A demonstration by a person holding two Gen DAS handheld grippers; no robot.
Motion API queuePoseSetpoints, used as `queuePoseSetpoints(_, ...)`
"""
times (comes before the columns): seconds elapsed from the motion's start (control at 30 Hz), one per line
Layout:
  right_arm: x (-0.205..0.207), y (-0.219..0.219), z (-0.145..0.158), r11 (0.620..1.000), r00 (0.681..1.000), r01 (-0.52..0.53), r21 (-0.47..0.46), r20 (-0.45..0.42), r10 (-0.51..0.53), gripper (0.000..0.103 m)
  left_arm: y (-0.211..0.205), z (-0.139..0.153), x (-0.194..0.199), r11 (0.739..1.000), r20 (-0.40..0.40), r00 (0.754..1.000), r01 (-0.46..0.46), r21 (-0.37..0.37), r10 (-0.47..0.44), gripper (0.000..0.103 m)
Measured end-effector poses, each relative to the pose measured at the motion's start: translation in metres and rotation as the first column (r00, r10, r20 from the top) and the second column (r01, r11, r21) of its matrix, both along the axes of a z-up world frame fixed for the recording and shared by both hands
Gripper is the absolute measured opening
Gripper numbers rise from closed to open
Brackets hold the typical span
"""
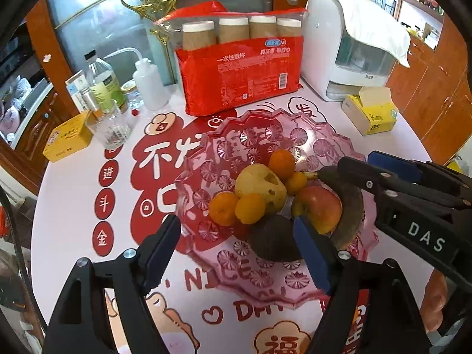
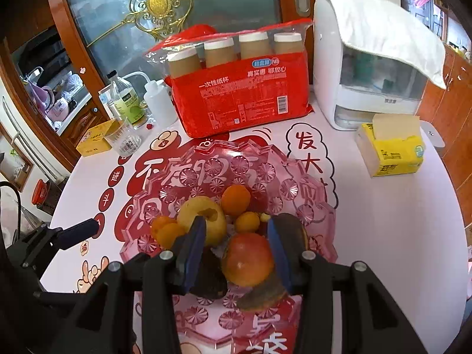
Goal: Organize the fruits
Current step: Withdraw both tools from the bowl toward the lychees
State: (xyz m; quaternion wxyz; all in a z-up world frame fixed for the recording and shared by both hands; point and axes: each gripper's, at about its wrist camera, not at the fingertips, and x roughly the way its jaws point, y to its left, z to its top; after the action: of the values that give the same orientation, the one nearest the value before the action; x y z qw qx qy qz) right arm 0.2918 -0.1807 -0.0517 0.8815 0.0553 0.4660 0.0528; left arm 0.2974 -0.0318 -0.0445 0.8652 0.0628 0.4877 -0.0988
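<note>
A pink glass fruit plate (image 1: 324, 138) (image 2: 298, 185) holds a yellow pear (image 1: 259, 184) (image 2: 203, 215), several small oranges (image 1: 281, 162) (image 2: 236, 199), a red-orange apple (image 1: 321, 206) (image 2: 247, 258), a dark avocado (image 1: 273, 237) (image 2: 211, 280) and a blackened banana (image 1: 352, 209) (image 2: 290, 227). My left gripper (image 1: 236, 253) is open, its fingers either side of the avocado above the plate's near edge. My right gripper (image 2: 236, 253) is open over the apple; in the left wrist view its fingers (image 1: 365, 174) reach in from the right above the banana.
Behind the plate stand a red pack of paper cups (image 1: 242, 73) (image 2: 242, 94), a white appliance under a cloth (image 1: 351, 44) (image 2: 371, 67) and a yellow tissue box (image 1: 370, 113) (image 2: 389, 153). Bottles, a glass (image 1: 109, 124) and a yellow box (image 1: 67, 138) crowd the left rim.
</note>
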Motion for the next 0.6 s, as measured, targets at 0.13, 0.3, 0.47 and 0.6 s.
queuePoseSetpoints(0.13, -0.013, 0.001, 0.013, 1.0, 1.0, -0.004, 0.001, 0.012, 0.004, 0.044, 0.004, 0.012, -0.011, 1.0, 0.014, 1.0, -0.014, -0.002, 0.014, 0.078)
queuePoseSetpoints(0.3, -0.029, 0.004, 0.031, 1.0, 0.999, -0.013, 0.011, 0.034, 0.012, 0.044, 0.008, 0.034, -0.029, 1.0, 0.05, 0.998, -0.028, -0.006, 0.029, 0.079)
queuePoseSetpoints(0.47, -0.047, 0.006, 0.052, 0.999, 0.997, -0.032, 0.015, 0.066, 0.031, 0.044, 0.01, 0.059, -0.049, 0.999, 0.1, 0.994, -0.032, -0.014, 0.033, 0.083)
queuePoseSetpoints(0.6, -0.065, 0.006, 0.068, 0.999, 0.995, -0.045, 0.014, 0.093, 0.043, 0.044, 0.009, 0.072, -0.066, 0.999, 0.124, 0.992, -0.03, -0.016, 0.032, 0.084)
